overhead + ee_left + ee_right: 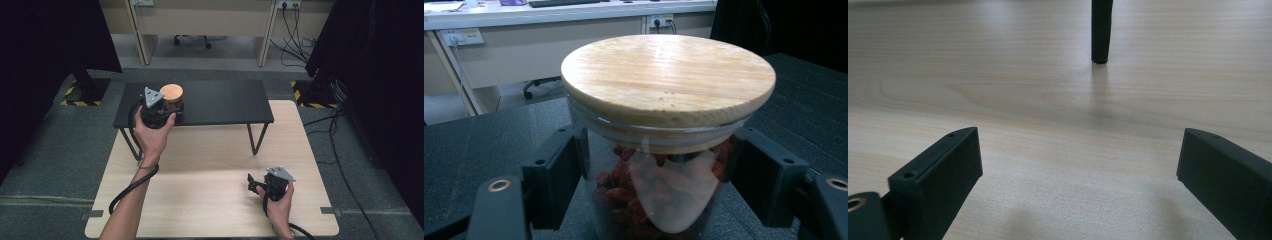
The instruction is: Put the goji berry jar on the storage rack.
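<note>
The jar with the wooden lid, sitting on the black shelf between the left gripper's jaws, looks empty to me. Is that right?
Not quite. The jar does stand on the black shelf between the left gripper's jaws, under its wooden lid, but it is not empty. The left gripper view shows reddish dried pieces through the glass.

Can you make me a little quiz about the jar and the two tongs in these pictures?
1. True or false: the jar has a wooden lid.
2. Where does the jar stand: A) the pale table, B) the black shelf, C) the floor?
3. Which tongs have nothing between their jaws?

Key:
1. True.
2. B.
3. The right tongs, open over the pale table; the left tongs have a jaw at each side of the jar.
</note>
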{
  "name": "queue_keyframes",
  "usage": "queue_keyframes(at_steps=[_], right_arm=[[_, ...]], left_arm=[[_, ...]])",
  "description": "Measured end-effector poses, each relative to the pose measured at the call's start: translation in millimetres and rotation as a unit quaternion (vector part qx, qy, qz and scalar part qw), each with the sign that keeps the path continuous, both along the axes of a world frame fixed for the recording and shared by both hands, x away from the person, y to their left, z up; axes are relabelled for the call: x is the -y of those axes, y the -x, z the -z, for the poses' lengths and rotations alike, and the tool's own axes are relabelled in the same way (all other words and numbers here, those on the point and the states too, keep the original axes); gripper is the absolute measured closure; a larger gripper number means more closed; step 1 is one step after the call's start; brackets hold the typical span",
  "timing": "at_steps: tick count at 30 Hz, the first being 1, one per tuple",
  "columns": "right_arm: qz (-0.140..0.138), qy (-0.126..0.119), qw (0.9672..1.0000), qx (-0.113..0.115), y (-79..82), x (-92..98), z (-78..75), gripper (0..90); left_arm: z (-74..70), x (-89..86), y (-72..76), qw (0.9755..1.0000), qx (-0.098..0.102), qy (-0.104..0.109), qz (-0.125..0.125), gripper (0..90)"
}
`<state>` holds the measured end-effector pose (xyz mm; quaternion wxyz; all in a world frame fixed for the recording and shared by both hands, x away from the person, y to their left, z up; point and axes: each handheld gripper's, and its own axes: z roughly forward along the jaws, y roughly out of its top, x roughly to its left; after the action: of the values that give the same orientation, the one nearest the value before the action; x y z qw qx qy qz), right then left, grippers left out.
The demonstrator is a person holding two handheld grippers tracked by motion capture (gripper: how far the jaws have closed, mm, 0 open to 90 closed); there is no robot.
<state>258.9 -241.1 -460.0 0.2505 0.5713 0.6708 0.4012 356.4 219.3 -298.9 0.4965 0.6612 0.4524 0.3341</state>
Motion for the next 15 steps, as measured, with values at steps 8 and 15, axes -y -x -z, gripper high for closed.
queue_keyframes(at_steps=[8,15], right_arm=[[0.0,-0.001,1.0,-0.001,-0.2,0.4,-0.1,4.4],[0.0,0.0,1.0,0.0,-0.1,0.0,-0.1,4.4]], left_arm=[[5.0,2.6,6.1,0.9997,0.022,-0.013,-0.002,21.1],[8.4,3.8,13.2,0.9991,0.04,-0.008,-0.011,9.2]])
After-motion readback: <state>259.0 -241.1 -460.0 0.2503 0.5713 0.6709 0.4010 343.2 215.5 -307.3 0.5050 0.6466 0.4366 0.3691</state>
